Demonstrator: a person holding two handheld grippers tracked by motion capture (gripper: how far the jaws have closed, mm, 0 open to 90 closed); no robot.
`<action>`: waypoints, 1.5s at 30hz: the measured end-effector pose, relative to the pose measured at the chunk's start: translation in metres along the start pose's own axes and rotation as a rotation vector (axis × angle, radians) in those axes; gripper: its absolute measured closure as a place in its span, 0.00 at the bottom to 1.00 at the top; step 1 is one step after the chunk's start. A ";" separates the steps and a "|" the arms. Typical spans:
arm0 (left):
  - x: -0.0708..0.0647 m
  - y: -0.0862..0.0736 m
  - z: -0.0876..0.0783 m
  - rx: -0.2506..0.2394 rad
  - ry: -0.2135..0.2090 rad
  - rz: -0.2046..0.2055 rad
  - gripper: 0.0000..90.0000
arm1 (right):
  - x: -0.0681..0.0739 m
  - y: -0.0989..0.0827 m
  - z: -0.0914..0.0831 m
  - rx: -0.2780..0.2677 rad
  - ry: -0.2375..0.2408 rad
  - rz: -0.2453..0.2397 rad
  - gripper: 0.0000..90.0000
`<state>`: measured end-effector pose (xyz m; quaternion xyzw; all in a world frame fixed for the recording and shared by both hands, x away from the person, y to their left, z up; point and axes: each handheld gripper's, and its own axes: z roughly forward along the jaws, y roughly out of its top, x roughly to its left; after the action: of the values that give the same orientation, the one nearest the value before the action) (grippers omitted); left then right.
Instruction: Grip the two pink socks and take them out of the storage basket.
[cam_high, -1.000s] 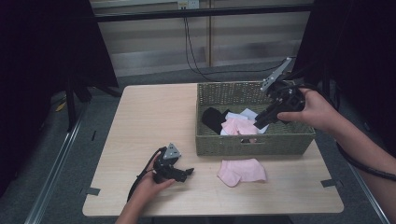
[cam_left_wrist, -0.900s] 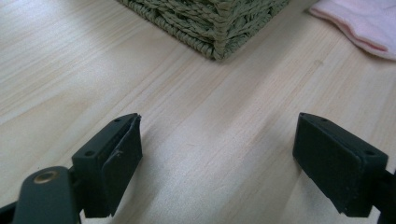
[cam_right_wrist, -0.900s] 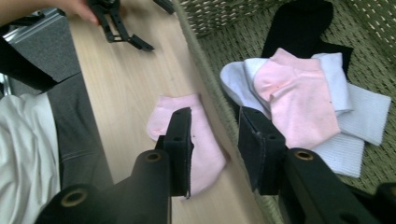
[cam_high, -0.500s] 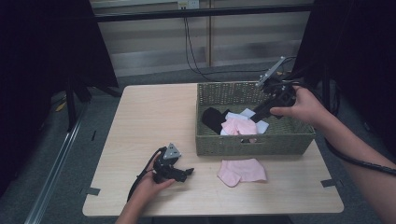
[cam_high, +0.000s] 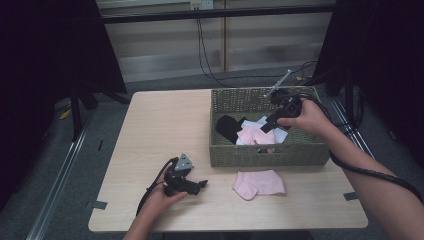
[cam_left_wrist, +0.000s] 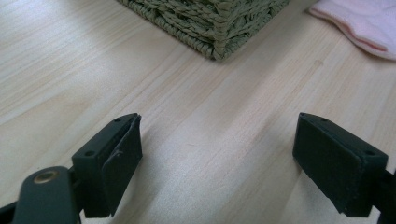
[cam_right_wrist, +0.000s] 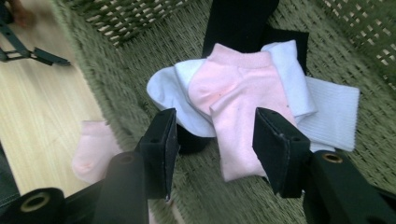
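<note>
Two claws work around a green woven basket (cam_high: 265, 152) that stands on the right half of the pale wooden desk (cam_high: 160, 125). The right claw (cam_high: 268, 121) reaches down into the basket from its far right side, held by the person's right hand (cam_high: 305, 116); in the right gripper view its jaws stand released, apart and empty, poised just above a pink sock (cam_right_wrist: 238, 102) that lies on top of the pile inside. Under that sock lie a pale blue sock (cam_right_wrist: 170, 95), a white ribbed sock (cam_right_wrist: 334, 114) and a black sock (cam_right_wrist: 240, 21), all on the basket's woven floor. Another pink sock (cam_high: 259, 183) lies flat on the desk just in front of the basket's near wall, outside it. The left claw (cam_high: 199, 185) rests low on the desk well to the left of the basket's near left corner, gripped by the left hand (cam_high: 160, 197), its cable looping beside it; in the left gripper view its jaws are released, spread wide over bare wood, grasping nothing, with the basket's corner and an edge of the outer pink sock ahead.
</note>
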<state>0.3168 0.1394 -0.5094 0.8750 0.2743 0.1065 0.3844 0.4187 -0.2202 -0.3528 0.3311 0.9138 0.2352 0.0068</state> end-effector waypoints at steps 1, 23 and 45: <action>0.000 0.000 0.000 -0.001 -0.003 -0.004 0.17 | -0.002 -0.001 0.003 0.003 0.000 -0.002 0.56; 0.000 0.000 0.000 -0.001 -0.004 -0.008 0.17 | -0.014 0.001 0.052 0.042 0.025 0.065 0.63; 0.000 0.000 0.000 -0.001 -0.005 -0.008 0.17 | -0.011 0.009 0.077 0.107 0.036 0.068 0.72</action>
<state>0.3165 0.1391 -0.5097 0.8739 0.2770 0.1031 0.3860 0.4458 -0.1885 -0.4190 0.3577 0.9132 0.1921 -0.0354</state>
